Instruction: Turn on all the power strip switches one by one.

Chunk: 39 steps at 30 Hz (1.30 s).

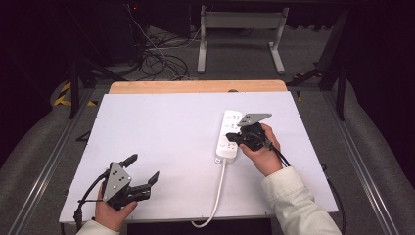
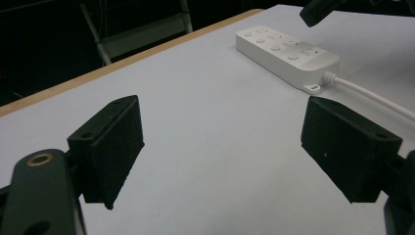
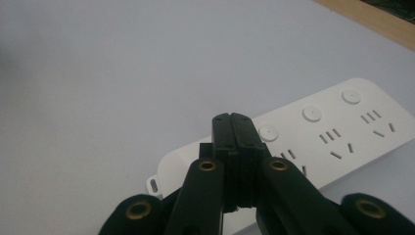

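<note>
Tabletop white, dim room; left gripper jaws spread, right gripper pressed together above power strip.

The bench is evenly lit from above and rendered bright; the surroundings are left dark; soft shadows are cast; slight blur and graininess are seen throughout; near fingers are rendered soft, without glare.

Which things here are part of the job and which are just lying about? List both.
In the job, as far as I can judge:
- power strip and its cord
- right gripper, shut, over the strip's buttons
- left gripper, open, idle

Lying about:
- floor cables
- white frame legs
</note>
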Motion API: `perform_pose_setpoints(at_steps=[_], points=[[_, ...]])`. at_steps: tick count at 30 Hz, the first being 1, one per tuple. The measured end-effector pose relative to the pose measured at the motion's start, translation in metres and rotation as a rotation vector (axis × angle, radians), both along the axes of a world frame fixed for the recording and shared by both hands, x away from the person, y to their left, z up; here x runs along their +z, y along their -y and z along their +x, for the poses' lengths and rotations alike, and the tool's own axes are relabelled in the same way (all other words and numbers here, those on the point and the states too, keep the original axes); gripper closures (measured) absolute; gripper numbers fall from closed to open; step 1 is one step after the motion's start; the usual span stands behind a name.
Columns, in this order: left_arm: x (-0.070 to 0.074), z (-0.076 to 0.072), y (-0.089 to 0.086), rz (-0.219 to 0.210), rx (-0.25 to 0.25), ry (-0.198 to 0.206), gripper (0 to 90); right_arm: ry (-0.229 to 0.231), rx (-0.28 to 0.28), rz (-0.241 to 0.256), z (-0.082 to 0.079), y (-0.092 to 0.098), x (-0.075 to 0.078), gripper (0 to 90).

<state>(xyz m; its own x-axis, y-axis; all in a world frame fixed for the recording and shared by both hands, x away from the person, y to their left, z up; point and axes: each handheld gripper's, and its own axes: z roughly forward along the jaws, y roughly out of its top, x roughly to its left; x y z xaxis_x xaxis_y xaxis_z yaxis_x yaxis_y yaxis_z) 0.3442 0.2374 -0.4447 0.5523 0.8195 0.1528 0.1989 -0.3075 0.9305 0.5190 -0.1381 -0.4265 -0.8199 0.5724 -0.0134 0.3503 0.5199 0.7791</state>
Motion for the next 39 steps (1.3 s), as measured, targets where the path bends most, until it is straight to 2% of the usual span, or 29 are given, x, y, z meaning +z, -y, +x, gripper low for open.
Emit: perform_pose_setpoints(at_steps=[14, 25, 39], points=[[-0.001, 0.001, -0.001, 0.003, -0.002, -0.006, 16.0, -0.030, 0.015, -0.032, 0.008, -0.014, -0.020, 90.0], [-0.001, 0.001, 0.000, 0.010, -0.008, -0.006, 15.9, -0.018, 0.012, -0.079, 0.008, -0.020, -0.029, 90.0], [-0.001, 0.001, 0.000, 0.007, -0.006, -0.007, 15.9, -0.022, -0.007, -0.062, 0.007, -0.021, -0.031, 90.0]])
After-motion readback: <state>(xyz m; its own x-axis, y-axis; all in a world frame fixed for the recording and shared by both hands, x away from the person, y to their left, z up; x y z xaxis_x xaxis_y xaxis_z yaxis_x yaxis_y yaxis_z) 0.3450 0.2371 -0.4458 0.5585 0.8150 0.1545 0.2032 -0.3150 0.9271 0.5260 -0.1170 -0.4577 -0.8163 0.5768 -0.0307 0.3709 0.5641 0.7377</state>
